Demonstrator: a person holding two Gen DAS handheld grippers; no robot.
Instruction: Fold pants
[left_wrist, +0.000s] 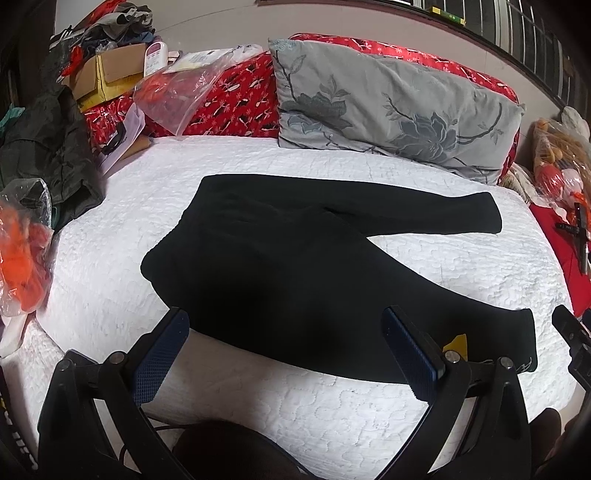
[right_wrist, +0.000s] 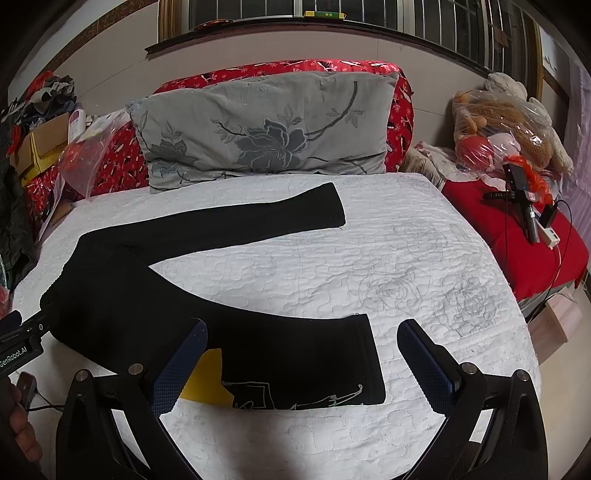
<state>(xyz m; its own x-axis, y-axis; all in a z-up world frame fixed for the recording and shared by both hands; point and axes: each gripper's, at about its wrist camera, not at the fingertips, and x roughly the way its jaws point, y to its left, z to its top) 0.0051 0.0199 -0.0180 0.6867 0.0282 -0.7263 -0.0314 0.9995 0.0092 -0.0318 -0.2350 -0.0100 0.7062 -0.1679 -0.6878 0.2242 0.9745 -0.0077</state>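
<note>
A: Left wrist view. Report what you see.

B: Your left gripper (left_wrist: 286, 332) stands with its jaws spread fully wide, blue ribbed pads (left_wrist: 162, 356) apart and nothing between them held. It hangs over the near edge of the black fabric pants (left_wrist: 280, 258), which lie flat on the white quilted bedspread (left_wrist: 443, 266), legs splayed to the right. A grey flower-print pillow (left_wrist: 388, 107) leans behind them.

A: Right wrist view. Confirm the other claw.

B: Your right gripper (right_wrist: 303, 350) is also fully open and grips nothing. The cuff of the nearer leg lies below its left pad (right_wrist: 181, 365); the right pad is over bare bedspread (right_wrist: 424, 266). A yellow tag (right_wrist: 207, 380) shows just beside that leg. The pants (right_wrist: 155, 291) lie unfolded.
</note>
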